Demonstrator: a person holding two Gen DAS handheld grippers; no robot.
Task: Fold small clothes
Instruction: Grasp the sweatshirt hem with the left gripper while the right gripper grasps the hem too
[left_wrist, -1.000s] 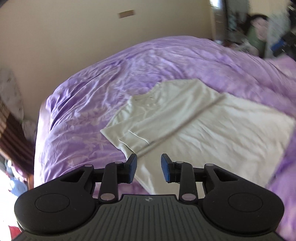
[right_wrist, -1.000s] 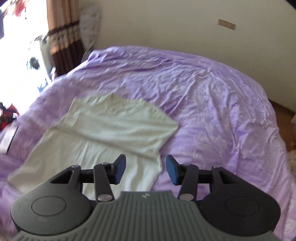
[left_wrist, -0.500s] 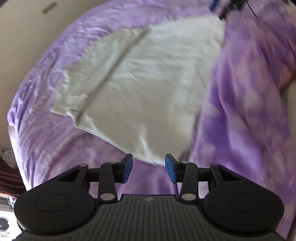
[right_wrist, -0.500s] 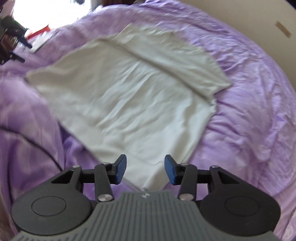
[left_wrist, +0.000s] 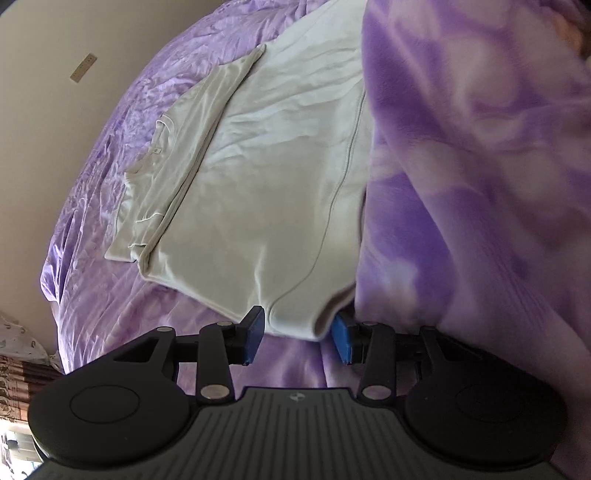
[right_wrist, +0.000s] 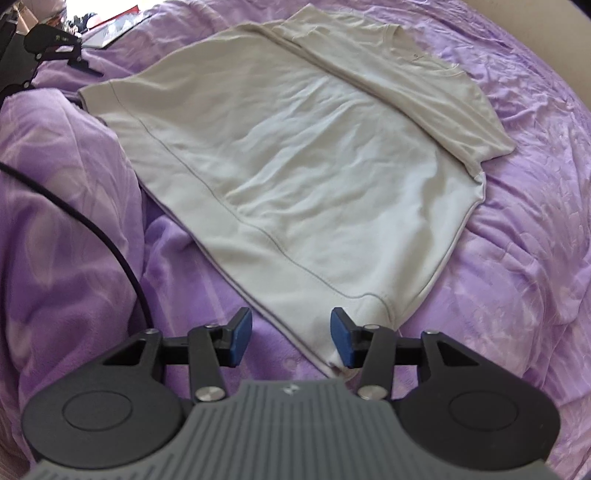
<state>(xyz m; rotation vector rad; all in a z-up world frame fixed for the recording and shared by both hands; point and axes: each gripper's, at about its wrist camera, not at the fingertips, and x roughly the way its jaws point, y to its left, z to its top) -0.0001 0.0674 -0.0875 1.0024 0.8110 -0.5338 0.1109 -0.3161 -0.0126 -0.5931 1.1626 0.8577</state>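
Left tool: where the shirt hem ends, my left tool sits low, released, straddling a corner.
Right tool: my right tool likewise released, at the other corner on the bed.

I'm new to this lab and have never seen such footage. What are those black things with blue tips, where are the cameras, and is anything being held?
Each picture comes from a camera mounted on a hand-held grasping tool, looking forward along its two blue-padded fingers. The left tool and right tool are both open and hold nothing. A pale T-shirt, its top part already folded over, lies on a purple bedspread. Each tool sits at one bottom corner of the shirt, with the hem between its fingers. A black cable crosses the bedding in the right view.
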